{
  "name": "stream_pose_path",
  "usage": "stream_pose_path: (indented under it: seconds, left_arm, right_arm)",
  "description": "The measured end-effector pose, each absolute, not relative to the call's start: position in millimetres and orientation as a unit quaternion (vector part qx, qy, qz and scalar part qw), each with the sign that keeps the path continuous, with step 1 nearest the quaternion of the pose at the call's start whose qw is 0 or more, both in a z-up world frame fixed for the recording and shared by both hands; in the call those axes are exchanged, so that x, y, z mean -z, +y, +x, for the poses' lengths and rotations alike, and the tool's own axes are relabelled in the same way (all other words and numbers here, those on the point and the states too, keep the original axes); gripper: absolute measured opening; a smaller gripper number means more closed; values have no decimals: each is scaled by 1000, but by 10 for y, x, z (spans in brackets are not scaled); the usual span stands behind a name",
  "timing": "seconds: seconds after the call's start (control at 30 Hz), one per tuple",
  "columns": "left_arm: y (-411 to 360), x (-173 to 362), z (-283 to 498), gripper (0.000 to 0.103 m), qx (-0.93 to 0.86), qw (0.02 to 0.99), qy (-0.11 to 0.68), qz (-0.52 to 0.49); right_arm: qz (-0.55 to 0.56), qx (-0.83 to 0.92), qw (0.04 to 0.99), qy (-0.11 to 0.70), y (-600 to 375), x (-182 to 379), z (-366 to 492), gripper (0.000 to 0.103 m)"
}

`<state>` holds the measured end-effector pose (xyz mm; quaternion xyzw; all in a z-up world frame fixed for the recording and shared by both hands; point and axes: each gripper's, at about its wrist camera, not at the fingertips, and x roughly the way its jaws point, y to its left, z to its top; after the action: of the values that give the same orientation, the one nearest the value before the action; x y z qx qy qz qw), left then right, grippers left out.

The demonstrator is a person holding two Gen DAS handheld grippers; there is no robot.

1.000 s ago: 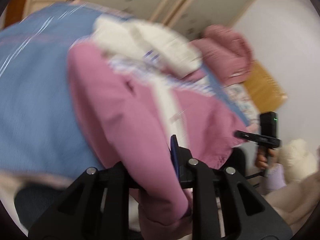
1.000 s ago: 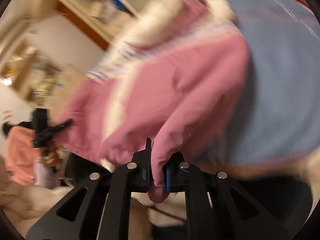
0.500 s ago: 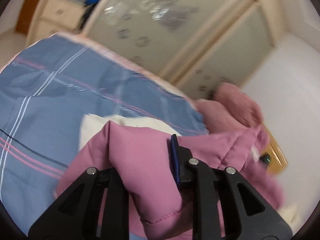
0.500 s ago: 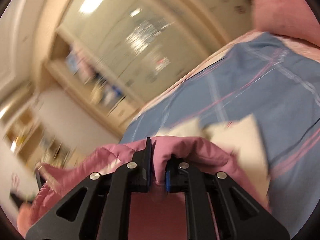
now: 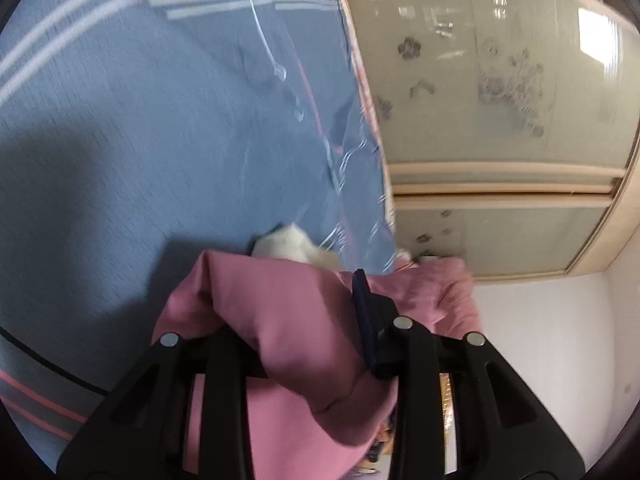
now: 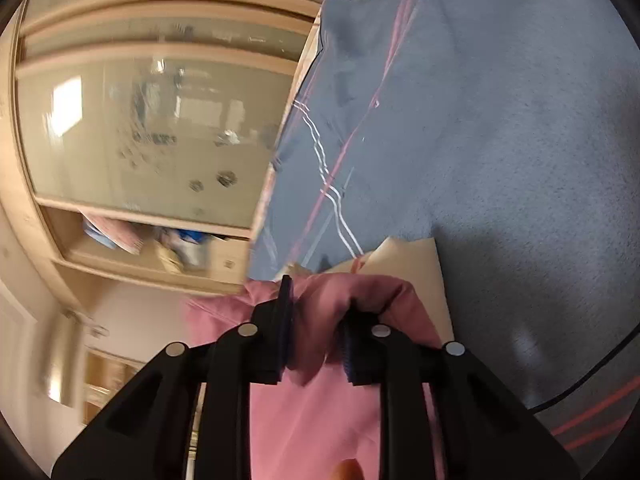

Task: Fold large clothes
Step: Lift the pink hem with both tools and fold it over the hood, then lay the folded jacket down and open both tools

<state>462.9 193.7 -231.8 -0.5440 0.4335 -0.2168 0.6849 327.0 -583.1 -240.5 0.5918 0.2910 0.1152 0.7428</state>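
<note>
A pink padded jacket with a cream lining hangs from both grippers over a blue plaid bedspread. My left gripper is shut on a thick fold of the jacket, which hides its left finger. In the right wrist view the jacket runs between the fingers of my right gripper, which is shut on a bunched fold. The cream lining sticks out beyond it above the bedspread.
A wardrobe with frosted flower-patterned sliding doors stands past the bed edge; it also shows in the right wrist view, with open shelves of clutter below. A white wall is at the right.
Both grippers have swung the jacket up and forward over the bed. The views now tilt toward the wardrobe, and less of the jacket shows ahead of the fingers.
</note>
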Motion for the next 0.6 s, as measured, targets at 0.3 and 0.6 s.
stream_pose_path:
  seconds: [0.3, 0.6]
  left_arm:
    - [2368, 1148, 3894, 100, 111, 841, 237, -474]
    - [-451, 1053, 3524, 84, 142, 936, 323, 4]
  right_arm:
    - [460, 34, 851, 251, -5998, 1824, 2737, 102]
    - [131, -52, 931, 336, -3602, 1424, 3044, 72]
